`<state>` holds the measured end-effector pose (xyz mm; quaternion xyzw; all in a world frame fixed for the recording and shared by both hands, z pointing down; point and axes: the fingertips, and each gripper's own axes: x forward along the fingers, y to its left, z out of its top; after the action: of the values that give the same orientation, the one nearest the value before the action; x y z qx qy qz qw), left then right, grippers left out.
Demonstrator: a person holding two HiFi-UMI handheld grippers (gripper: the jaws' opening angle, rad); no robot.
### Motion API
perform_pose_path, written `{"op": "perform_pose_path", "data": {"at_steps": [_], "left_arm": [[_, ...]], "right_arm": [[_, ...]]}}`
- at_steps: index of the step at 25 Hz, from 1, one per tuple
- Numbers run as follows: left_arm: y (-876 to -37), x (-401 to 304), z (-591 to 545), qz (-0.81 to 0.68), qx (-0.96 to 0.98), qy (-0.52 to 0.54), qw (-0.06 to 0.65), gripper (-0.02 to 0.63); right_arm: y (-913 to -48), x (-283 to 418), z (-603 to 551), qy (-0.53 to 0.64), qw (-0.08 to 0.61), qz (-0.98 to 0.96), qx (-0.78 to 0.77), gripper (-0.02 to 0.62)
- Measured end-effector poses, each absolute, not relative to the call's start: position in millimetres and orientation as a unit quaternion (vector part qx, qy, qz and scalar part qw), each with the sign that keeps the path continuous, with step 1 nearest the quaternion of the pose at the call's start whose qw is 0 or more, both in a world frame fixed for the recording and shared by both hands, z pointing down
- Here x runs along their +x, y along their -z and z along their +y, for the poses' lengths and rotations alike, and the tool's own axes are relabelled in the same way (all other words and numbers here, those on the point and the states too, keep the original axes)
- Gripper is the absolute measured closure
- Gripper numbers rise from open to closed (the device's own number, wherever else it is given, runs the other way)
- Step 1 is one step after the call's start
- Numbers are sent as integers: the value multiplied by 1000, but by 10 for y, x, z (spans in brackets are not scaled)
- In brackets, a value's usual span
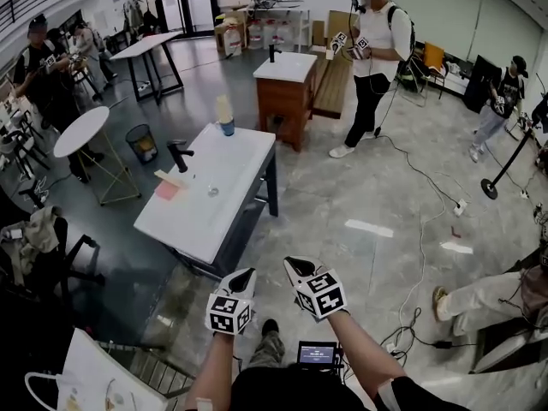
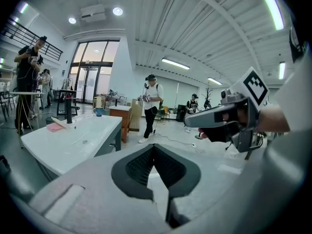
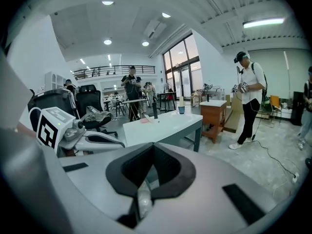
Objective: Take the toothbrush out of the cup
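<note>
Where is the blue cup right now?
In the head view, the blue cup stands left of centre, at the far end of the white sink counter, just beyond the black faucet.

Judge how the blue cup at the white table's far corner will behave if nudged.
Likely tippy: the cup is small and a tall pale item stands well above its rim. It sits near the table edge, so a sideways push might send it off. Probably light and rigid, though it's too distant to tell the material.
</note>
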<state>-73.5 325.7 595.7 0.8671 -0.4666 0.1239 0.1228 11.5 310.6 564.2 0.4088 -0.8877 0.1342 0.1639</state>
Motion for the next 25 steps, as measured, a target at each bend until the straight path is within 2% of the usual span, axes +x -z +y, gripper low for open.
{"op": "perform_pose_path", "data": {"at_steps": [13,25], "left_arm": [[-5864,-912,1687,-430,886,-121,121,597],[-5902,-757,994,-402,898,-125,128,597]], "right_arm": [[-5566,-111,1640,-137,172,-869,444,586],[-5601,-5,1009,-149,175,-855,465,586]]}}
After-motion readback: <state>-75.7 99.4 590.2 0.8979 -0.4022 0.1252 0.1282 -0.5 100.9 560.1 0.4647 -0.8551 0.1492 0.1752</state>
